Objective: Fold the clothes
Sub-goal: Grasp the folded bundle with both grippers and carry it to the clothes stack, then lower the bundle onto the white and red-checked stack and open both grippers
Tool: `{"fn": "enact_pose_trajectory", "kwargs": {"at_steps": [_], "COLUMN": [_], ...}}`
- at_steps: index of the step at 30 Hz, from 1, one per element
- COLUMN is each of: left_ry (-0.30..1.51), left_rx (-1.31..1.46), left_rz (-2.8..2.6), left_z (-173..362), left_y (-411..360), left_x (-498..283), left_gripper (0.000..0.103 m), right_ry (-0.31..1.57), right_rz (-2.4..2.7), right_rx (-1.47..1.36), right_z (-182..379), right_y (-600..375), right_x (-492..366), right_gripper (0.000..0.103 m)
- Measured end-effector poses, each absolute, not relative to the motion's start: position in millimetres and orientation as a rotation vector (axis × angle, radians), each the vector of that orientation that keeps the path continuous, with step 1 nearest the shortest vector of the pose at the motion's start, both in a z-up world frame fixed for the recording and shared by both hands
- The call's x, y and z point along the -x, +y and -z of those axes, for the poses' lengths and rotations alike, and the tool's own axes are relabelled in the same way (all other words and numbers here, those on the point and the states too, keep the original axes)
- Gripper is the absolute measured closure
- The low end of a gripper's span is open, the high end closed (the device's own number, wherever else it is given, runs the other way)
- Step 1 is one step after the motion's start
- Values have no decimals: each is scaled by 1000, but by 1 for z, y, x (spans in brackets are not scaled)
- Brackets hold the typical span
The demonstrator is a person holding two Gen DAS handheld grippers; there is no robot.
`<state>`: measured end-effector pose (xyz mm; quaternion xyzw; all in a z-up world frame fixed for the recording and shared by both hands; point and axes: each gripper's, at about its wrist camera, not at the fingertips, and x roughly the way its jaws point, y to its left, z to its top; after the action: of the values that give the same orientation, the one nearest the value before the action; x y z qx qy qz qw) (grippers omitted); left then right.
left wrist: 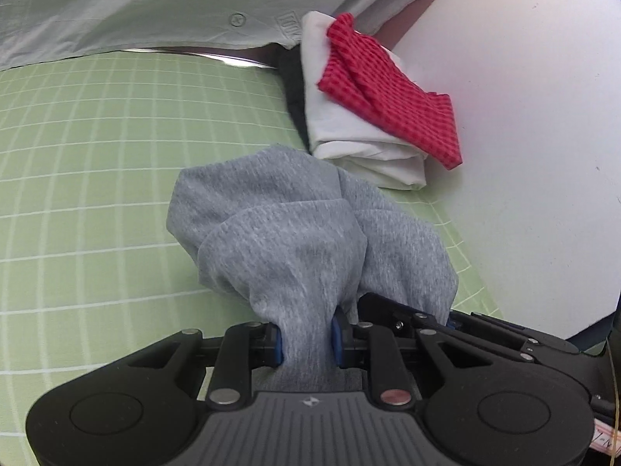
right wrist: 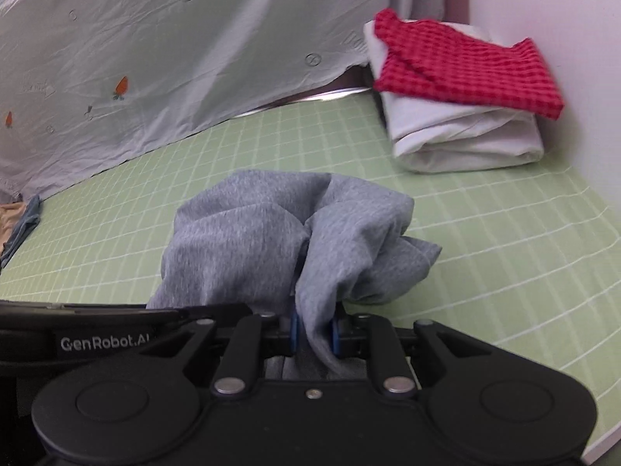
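**Grey garment bunched between two grippers**

Left wrist view: the left gripper point(left wrist: 306, 336) is nearly closed, its blue pads pinching the grey garment point(left wrist: 295, 225), which billows away over the green grid mat point(left wrist: 85, 178). No clear long axis.

Right wrist view: the right gripper point(right wrist: 314, 334) pinches the same garment point(right wrist: 279, 233) likewise. Beyond, a red checked cloth point(right wrist: 465, 66) tops a folded white cloth point(right wrist: 465, 136).

- Soft heather-grey knit garment point(left wrist: 287, 229), bunched in loose folds, lifted above the pale green grid-lined mat point(left wrist: 97, 155).
- Folded red checked cloth point(right wrist: 465, 68) atop folded white cloth point(right wrist: 465, 143), at the mat's far corner.
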<state>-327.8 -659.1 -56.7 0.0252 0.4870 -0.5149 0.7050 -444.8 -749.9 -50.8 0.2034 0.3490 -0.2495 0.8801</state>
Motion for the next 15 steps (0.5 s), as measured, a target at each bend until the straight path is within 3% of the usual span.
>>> {"fn": "enact_pose_trajectory", "kwargs": {"at_steps": [9, 15], "left_ry": [844, 691], "left_rx": [-56, -7], "left_rz": [1377, 1400], "left_z": [-33, -81], "left_y": [-802, -881], "left_x": [334, 274], "left_gripper": [79, 76], "right_ry": [474, 288], "right_rz": [680, 685], "right_rx": [-341, -324], "right_z": [-28, -77], "right_y": [-875, -969], "right_x": [486, 445], "right_gripper": [87, 87]}}
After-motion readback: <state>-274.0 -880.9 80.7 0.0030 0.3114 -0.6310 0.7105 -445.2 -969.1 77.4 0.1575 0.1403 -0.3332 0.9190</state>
